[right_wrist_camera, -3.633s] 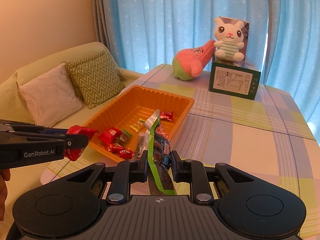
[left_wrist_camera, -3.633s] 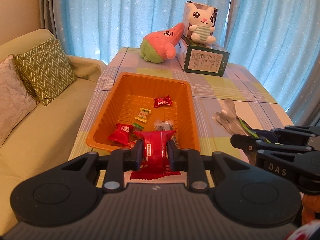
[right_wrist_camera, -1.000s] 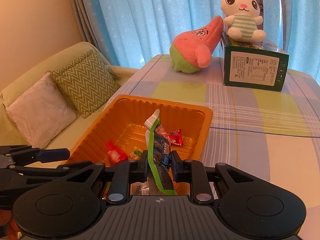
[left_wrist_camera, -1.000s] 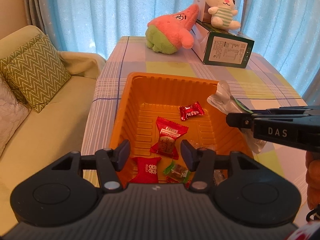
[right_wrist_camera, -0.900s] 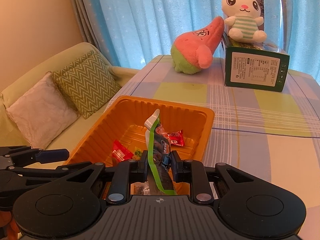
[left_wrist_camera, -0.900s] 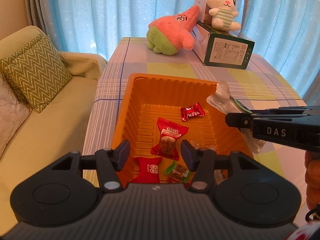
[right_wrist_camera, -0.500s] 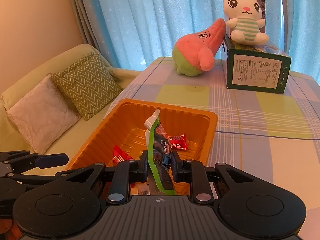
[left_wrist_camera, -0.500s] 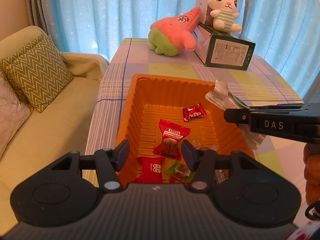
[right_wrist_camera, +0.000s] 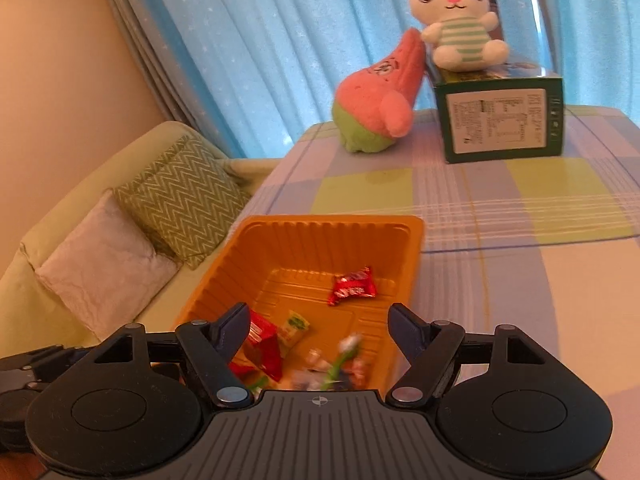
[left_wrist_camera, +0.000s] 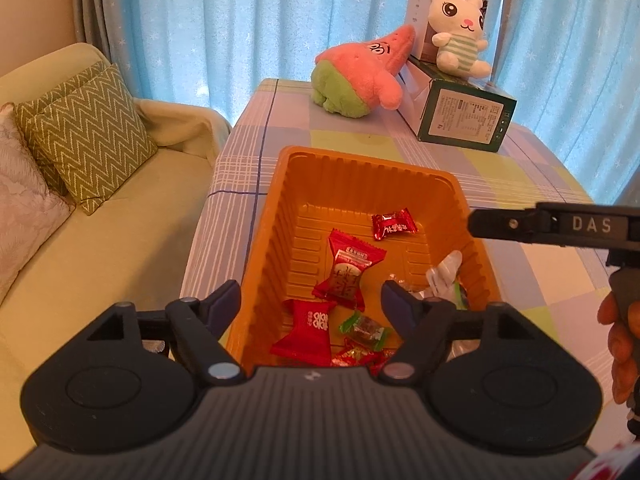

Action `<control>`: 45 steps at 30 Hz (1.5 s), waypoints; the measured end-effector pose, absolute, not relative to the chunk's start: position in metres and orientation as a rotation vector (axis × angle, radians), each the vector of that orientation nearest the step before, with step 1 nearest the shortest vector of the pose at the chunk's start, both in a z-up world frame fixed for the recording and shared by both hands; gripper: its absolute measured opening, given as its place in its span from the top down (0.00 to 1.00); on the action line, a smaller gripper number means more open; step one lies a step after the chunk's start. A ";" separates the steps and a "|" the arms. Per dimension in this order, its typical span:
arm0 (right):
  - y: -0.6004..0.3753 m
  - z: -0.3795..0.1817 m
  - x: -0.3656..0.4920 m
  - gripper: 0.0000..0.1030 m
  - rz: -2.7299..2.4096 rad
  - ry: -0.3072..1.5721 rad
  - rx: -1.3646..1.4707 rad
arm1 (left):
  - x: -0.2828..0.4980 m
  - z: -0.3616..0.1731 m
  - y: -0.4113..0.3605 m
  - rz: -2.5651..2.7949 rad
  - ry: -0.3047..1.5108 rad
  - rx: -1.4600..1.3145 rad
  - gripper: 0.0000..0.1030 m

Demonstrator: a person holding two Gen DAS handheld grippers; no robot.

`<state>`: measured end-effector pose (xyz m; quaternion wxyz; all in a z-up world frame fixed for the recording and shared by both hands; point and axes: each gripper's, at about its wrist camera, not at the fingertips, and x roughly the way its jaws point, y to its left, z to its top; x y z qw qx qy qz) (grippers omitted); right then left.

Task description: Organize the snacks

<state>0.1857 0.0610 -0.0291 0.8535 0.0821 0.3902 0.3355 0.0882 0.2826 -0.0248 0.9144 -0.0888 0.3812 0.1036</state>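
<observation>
Plaid-clothed counter (left_wrist_camera: 248, 152), orange tray (left_wrist_camera: 280, 216) of wrapped snacks near its front edge, pink-and-green plush (left_wrist_camera: 360, 80) and dark green box (left_wrist_camera: 464, 120) at the far end

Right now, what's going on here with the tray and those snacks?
A person holds tongs in each hand over the orange tray, sorting snacks into it. The right tongs have just been opening, and the green-striped packet they carried lies in the tray by its right wall. The left tongs have also just been opening, with nothing between the jaws. Several red candies, like the long red wrapper, already lie inside.
</observation>
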 end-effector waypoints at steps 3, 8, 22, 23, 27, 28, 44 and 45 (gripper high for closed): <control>0.045 -0.030 0.178 0.27 0.666 0.834 0.178 | 0.077 -0.024 0.280 0.215 0.780 -0.201 0.21; 0.026 -0.028 0.156 0.27 0.644 0.850 0.168 | 0.056 -0.020 0.272 0.228 0.769 -0.220 0.11; 0.004 0.003 0.084 0.27 0.642 0.805 0.025 | 0.002 0.014 0.238 0.275 0.741 -0.189 0.00; 0.002 0.005 0.080 0.27 0.638 0.799 0.019 | -0.001 0.017 0.235 0.275 0.744 -0.188 0.00; -0.007 0.014 0.065 0.27 0.625 0.791 0.007 | -0.014 0.026 0.225 0.258 0.762 -0.202 0.00; -0.010 0.016 0.061 0.27 0.624 0.789 0.003 | -0.017 0.027 0.221 0.258 0.762 -0.198 0.00; -0.051 0.038 0.018 0.27 0.597 0.754 -0.004 | -0.056 0.044 0.179 0.293 0.762 -0.167 0.00; -0.053 0.040 0.015 0.27 0.597 0.751 -0.005 | -0.058 0.046 0.177 0.293 0.759 -0.169 0.00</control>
